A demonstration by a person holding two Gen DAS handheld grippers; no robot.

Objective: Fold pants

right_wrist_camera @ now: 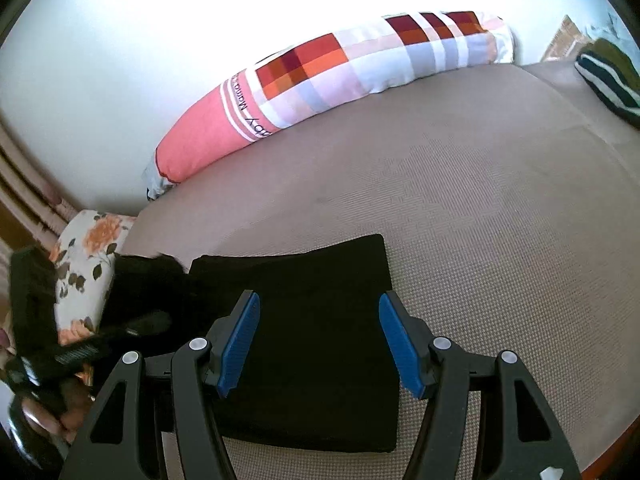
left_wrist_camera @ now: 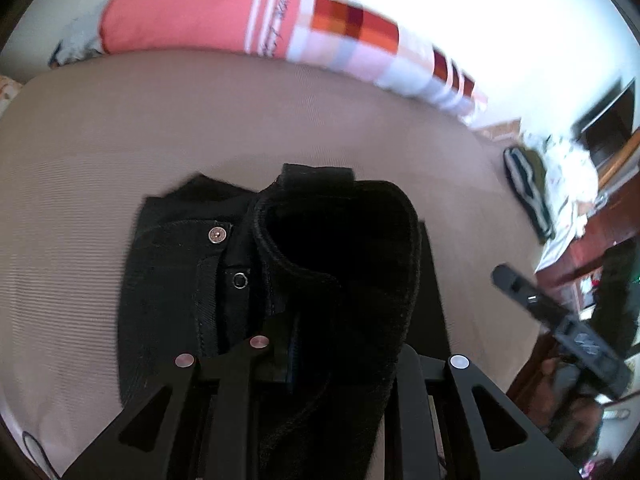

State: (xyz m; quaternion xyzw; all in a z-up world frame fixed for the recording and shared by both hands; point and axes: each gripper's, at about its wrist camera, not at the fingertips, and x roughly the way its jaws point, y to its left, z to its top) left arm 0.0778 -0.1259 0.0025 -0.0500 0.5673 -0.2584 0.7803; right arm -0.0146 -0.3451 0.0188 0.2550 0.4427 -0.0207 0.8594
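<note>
Beige bed (right_wrist_camera: 460, 200) bore black pants (right_wrist_camera: 312, 340); left gripper (left_wrist_camera: 320, 360) pinched their hem, right gripper (right_wrist_camera: 320, 344) gaped wide. Slack grip might drop the fold.

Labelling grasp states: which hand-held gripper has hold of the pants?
The left hand-held gripper: black pants fabric is bunched between its fingers. The right hand-held gripper hangs open above the folded part, blue pads bare.
</note>
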